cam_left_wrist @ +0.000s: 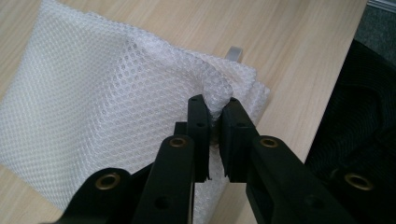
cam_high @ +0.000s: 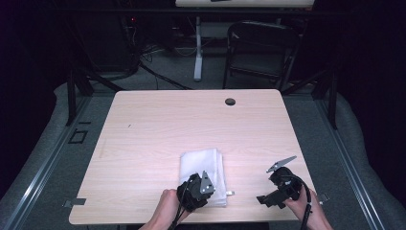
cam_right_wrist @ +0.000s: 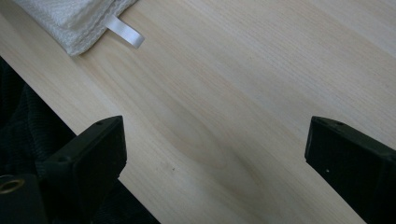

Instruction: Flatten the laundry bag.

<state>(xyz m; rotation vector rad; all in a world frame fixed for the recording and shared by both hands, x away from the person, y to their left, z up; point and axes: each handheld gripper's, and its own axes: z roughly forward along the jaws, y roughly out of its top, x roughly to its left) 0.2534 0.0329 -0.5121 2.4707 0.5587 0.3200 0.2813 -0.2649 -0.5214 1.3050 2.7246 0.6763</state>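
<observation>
A folded white mesh cloth (cam_high: 203,165) lies near the front edge of the wooden table (cam_high: 191,120). My left gripper (cam_high: 210,195) sits at the cloth's near right corner. In the left gripper view the jaws (cam_left_wrist: 215,109) are shut on a pinched-up ridge of the cloth (cam_left_wrist: 93,93). Just beyond it a small white loop tag (cam_left_wrist: 235,52) sticks out. My right gripper (cam_high: 267,189) rests to the right of the cloth, apart from it. Its jaws (cam_right_wrist: 215,140) stand wide open over bare wood, and the cloth's corner (cam_right_wrist: 74,18) and tag (cam_right_wrist: 125,31) lie further off.
A dark cable hole (cam_high: 230,101) marks the table's far side. A black chair (cam_high: 261,48) and a desk leg (cam_high: 197,48) stand on the floor beyond the table. The table's front edge runs close beneath both hands.
</observation>
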